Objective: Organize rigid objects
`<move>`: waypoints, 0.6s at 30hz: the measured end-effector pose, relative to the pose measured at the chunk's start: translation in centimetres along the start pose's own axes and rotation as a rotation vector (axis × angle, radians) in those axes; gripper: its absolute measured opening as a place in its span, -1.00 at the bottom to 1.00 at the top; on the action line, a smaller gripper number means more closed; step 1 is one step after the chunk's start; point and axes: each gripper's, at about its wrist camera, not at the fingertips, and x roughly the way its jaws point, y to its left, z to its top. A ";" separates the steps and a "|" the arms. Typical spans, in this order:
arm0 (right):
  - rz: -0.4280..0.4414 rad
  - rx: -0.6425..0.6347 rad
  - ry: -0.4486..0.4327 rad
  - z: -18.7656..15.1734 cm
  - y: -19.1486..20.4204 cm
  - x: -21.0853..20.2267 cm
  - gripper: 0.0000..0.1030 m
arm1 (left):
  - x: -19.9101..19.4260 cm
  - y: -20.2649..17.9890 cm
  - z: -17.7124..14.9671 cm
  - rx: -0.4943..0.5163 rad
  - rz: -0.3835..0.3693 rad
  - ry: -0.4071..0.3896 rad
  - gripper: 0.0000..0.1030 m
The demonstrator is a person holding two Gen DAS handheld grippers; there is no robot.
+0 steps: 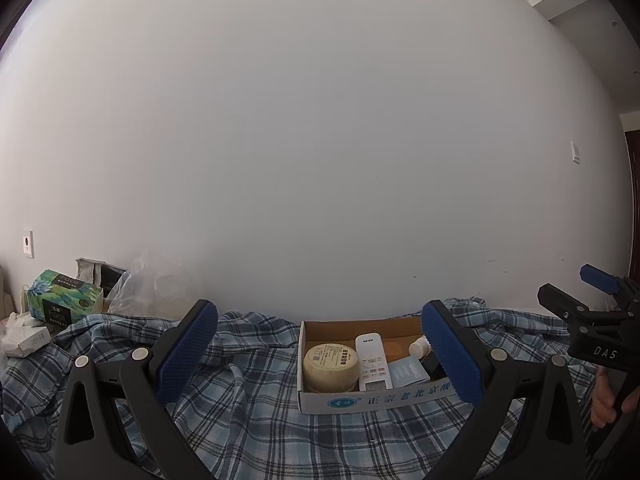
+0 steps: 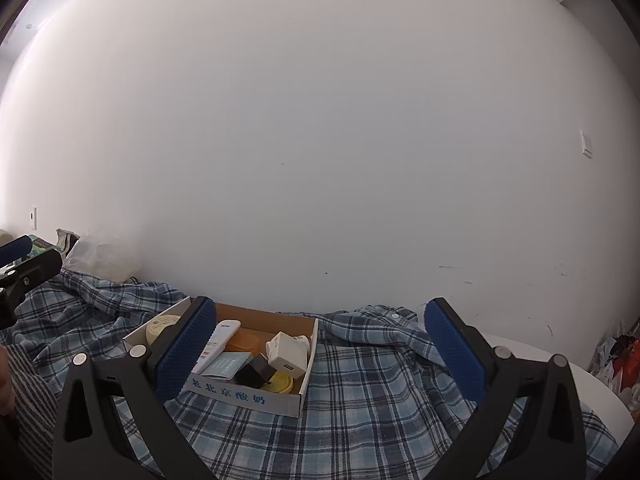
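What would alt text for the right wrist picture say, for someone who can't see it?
An open cardboard box holding a white charger, a remote, a black cube and other small items sits on a blue plaid cloth before a white wall. The right claw frames the view, open and empty.

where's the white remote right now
In the left wrist view the white remote lies inside the cardboard box, between the round cream jar and a pale blue packet.

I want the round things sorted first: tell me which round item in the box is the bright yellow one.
The flat yellow lid at the cardboard box's near right corner, beside the black cube. The other round item, the jar at the left, is pale cream and taller.
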 end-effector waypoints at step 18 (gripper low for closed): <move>-0.010 -0.003 0.003 -0.1 0.0 0.2 1.00 | -0.3 0.0 0.0 0.020 -0.002 -0.012 1.00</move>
